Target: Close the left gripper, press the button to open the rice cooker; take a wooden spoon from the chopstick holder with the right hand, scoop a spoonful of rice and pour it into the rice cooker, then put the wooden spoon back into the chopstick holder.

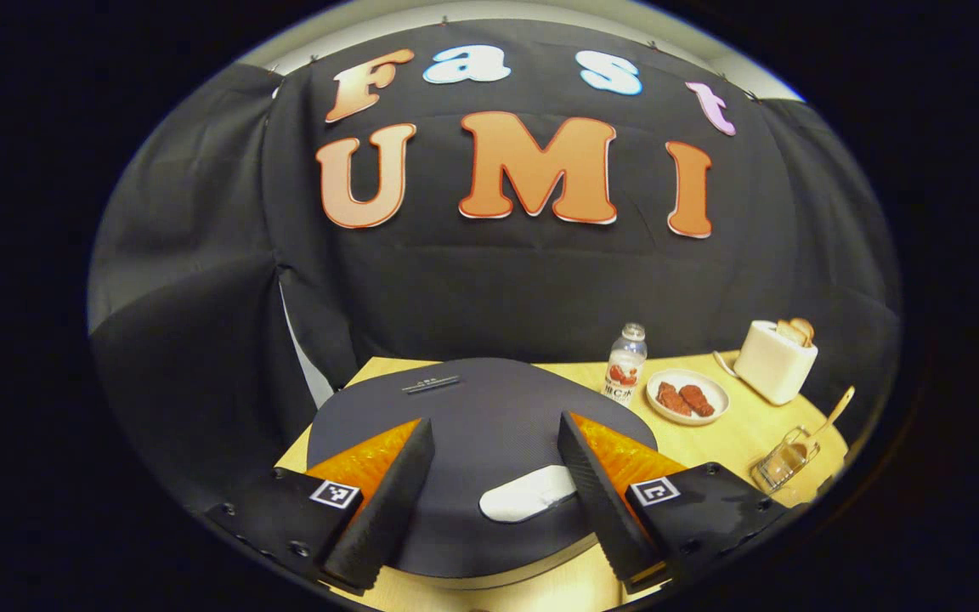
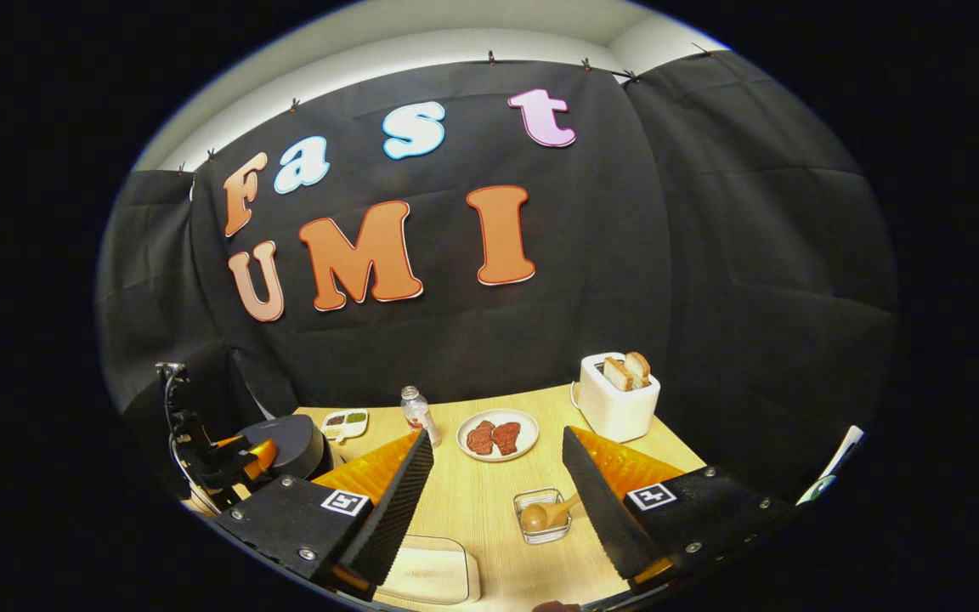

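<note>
In the left gripper view, the left gripper (image 1: 494, 501) is hovering with fingers spread over the closed rice cooker (image 1: 472, 416), whose white button (image 1: 528, 495) is lying between them. In the right gripper view, the right gripper (image 2: 489, 501) is spread above the table (image 2: 472, 501); the wooden spoon (image 2: 545, 513) is resting in the clear chopstick holder (image 2: 542, 515) at lower centre, with the plate (image 2: 498, 435) and toaster (image 2: 617, 395) behind.

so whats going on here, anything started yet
A person holds a claw in each hand at a wooden table. The left claw hovers open just above the closed rice cooker, with its pale button between the fingers, not yet pressed. The right claw is open and empty, pointing toward the wooden spoon, which sits in its clear holder. A plate of meat, a bottle and a toaster stand behind.
</note>
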Available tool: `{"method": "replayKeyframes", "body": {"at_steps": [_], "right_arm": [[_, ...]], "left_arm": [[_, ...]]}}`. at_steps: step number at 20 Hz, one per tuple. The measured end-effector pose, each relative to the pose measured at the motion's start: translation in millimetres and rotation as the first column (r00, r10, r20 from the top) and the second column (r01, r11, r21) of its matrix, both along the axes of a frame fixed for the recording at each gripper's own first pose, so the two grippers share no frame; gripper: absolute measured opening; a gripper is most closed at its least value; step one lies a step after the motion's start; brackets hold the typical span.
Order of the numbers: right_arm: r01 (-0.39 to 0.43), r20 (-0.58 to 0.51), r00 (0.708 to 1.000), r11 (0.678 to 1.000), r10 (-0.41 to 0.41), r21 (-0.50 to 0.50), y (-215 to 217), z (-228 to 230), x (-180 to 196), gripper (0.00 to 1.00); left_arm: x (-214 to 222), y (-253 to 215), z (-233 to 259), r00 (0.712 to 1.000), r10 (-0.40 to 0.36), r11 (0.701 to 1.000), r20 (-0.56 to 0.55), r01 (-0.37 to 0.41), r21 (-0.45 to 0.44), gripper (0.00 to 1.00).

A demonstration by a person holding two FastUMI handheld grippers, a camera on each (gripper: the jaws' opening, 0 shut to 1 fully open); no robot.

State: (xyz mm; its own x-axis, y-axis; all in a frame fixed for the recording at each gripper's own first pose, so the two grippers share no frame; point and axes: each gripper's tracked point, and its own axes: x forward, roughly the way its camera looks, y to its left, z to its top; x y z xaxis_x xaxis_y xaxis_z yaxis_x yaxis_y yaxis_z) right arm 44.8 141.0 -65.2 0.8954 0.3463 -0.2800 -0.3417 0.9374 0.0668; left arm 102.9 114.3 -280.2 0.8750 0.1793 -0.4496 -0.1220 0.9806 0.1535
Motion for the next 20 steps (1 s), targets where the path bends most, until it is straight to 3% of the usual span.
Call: {"method": "replayKeyframes", "body": {"at_steps": [1,2,3,7,12,16,20], "right_arm": [[0.001,-0.008,1.0,1.0,-0.001,0.0,0,-2,1,0.95],[0.005,-0.011,1.0,1.0,-0.005,-0.005,-2,-5,1,0.95],[0.006,-0.012,1.0,1.0,-0.006,-0.015,-3,-8,0,0.95],[0.018,-0.019,1.0,0.999,-0.019,-0.036,-9,-11,-4,0.95],[0.047,0.022,0.999,0.998,-0.046,-0.033,-23,5,-1,0.95],[0.056,0.07,0.996,0.998,-0.055,-0.011,-27,29,7,0.94],[0.04,0.109,0.993,0.999,-0.039,-0.005,-23,51,13,0.95]], "left_arm": [[-11,-4,-7,1.0,0.001,1.0,-0.019,-0.001,0.022,0.96],[1,1,-5,0.999,-0.016,0.998,0.043,0.013,0.061,0.97],[-6,0,-13,1.0,0.004,0.998,0.015,-0.005,0.058,0.98],[-7,-1,-6,0.996,0.01,0.996,0.086,-0.017,0.086,0.99],[-8,6,1,0.999,0.037,0.999,-0.024,-0.037,-0.001,1.0],[-18,27,78,0.995,0.096,0.992,0.02,-0.094,-0.083,0.96],[-25,54,196,0.989,0.106,0.994,0.099,-0.106,-0.005,1.0]]}}
